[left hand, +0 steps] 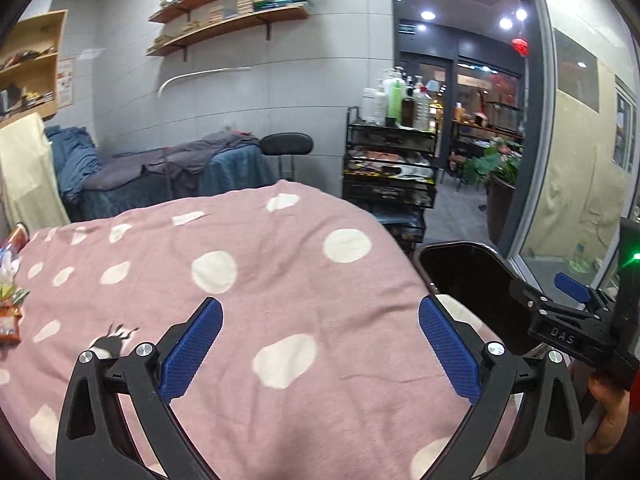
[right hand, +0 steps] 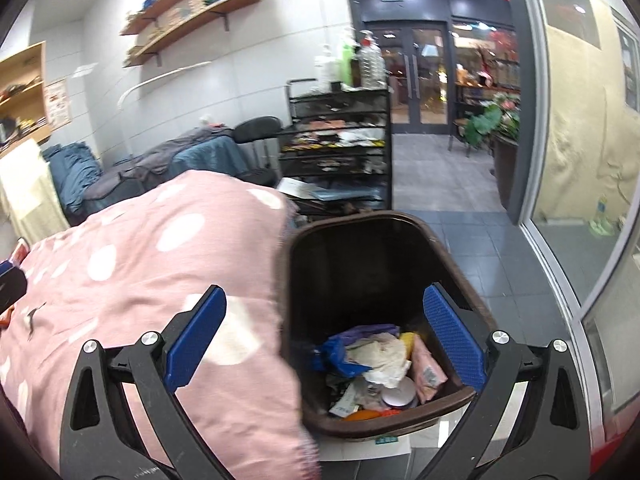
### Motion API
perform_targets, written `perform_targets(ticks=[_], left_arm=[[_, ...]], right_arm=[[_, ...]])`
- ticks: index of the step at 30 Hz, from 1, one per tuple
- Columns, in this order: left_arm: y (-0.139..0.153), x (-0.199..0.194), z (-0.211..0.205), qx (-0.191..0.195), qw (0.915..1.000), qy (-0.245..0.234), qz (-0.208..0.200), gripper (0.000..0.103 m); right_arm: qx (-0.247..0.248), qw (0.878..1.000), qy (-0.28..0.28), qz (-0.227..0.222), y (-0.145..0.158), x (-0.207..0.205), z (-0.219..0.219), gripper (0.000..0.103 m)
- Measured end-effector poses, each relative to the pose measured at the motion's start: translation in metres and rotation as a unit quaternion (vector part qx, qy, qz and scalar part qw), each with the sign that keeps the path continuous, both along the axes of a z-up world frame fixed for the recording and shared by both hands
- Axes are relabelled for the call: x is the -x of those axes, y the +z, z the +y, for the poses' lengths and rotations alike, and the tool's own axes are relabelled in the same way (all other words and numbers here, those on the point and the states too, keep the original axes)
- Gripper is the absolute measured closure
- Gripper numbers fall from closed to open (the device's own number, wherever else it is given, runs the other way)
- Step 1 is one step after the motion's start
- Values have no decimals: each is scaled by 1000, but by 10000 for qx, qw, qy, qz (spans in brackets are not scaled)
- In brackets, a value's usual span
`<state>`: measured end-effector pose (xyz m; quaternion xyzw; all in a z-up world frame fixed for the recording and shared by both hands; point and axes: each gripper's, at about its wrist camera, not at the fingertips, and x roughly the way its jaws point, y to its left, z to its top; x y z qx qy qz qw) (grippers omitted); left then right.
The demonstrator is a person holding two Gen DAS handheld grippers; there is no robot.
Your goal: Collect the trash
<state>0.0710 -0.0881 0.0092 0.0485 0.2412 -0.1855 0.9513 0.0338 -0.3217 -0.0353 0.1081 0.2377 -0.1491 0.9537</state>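
Both grippers, left gripper (left hand: pixel 320 344) and right gripper (right hand: pixel 325 340), spread above trash bin (right hand: pixel 360 224).

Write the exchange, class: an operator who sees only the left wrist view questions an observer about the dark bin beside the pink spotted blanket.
Operator: I see only the bin's rim. Anything inside?
Observer: Yes. The bin holds crumpled paper, a pink packet and other scraps.
Operator: Is the right gripper carrying something?
Observer: No. The right gripper is open and empty, pointing into the bin.
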Motion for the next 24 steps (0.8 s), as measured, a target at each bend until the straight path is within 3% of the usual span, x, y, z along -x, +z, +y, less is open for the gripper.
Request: perform_targets(ticks=[9, 24], left_arm=[[-3, 22, 50, 272, 9968, 678, -316, 5], [0, 42, 75, 597, 9919, 929, -623, 5]], right_arm=[[207, 9981, 440, -384, 12, 10, 47, 6], [290, 9931, 923, -656, 25, 32, 99, 6]])
